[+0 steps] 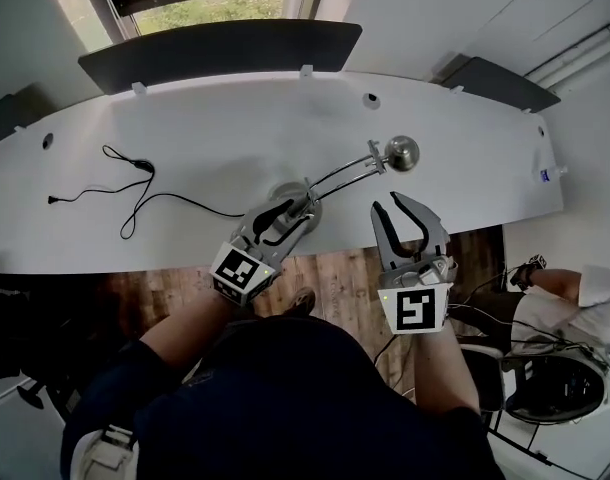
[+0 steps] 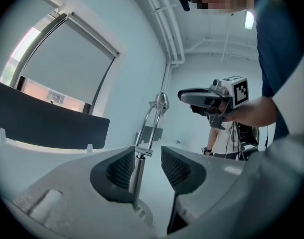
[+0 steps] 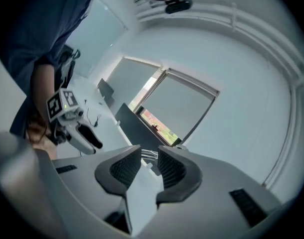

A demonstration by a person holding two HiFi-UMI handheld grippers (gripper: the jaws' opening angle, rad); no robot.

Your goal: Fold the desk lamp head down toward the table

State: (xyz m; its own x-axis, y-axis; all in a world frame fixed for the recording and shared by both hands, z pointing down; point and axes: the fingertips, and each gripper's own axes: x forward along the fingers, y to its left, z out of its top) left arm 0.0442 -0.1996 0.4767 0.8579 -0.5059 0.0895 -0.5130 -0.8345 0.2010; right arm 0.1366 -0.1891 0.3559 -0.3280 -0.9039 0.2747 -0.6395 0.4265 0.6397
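While its base sits left, the desk lamp (image 1: 343, 175) stretches rightward, head (image 1: 402, 153) outermost.

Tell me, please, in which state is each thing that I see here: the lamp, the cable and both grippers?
Lamp head: raised, not yet folded down.
Lamp post: upright, between the left jaws.
Left gripper: open, around the post, not clamped.
Right gripper: open, empty.
Black cable: loose on the table.
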